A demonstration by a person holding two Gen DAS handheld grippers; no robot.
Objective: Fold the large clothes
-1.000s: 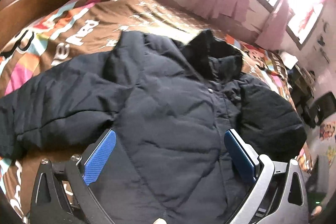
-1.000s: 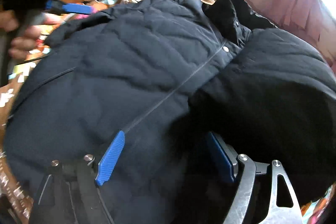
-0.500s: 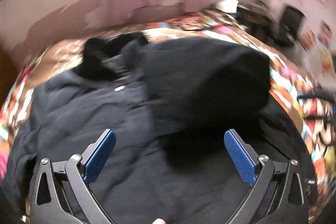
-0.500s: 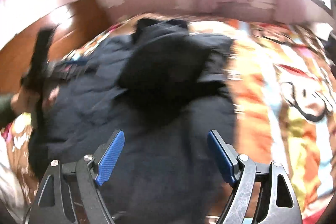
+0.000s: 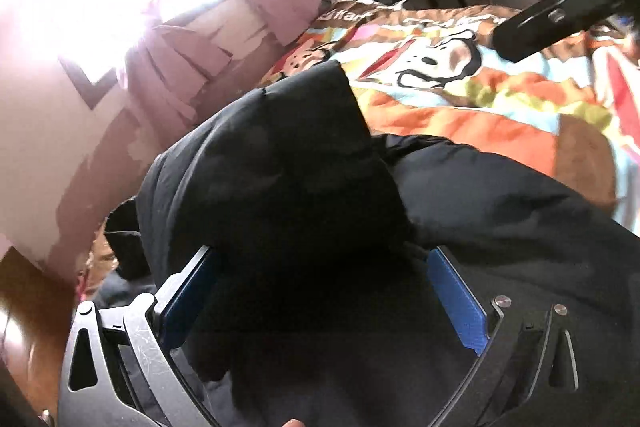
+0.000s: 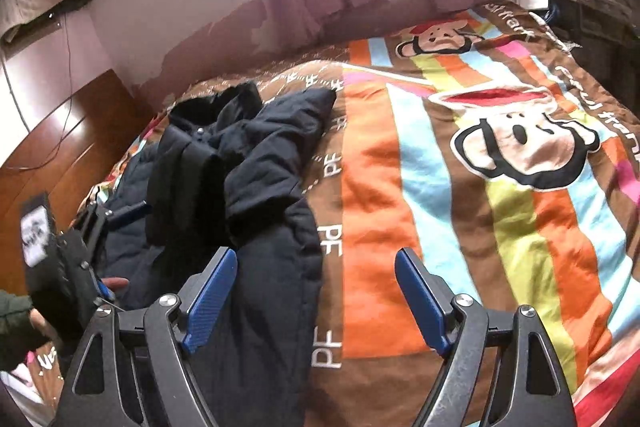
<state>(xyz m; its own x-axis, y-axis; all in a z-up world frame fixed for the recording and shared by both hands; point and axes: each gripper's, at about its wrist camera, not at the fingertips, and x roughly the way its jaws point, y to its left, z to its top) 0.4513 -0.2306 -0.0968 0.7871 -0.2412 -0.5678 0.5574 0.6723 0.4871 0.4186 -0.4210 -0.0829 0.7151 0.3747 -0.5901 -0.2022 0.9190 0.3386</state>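
My left gripper (image 5: 320, 303), spread, straddles the sleeve (image 5: 288, 163); right gripper (image 6: 316, 301) spread, empty: pinch deep before folding the jacket (image 6: 256, 267).

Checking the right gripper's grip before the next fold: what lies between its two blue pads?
In the right wrist view, the right gripper stands open. Between its pads lie only the dark jacket's edge and the striped bedspread; neither pad presses on anything.
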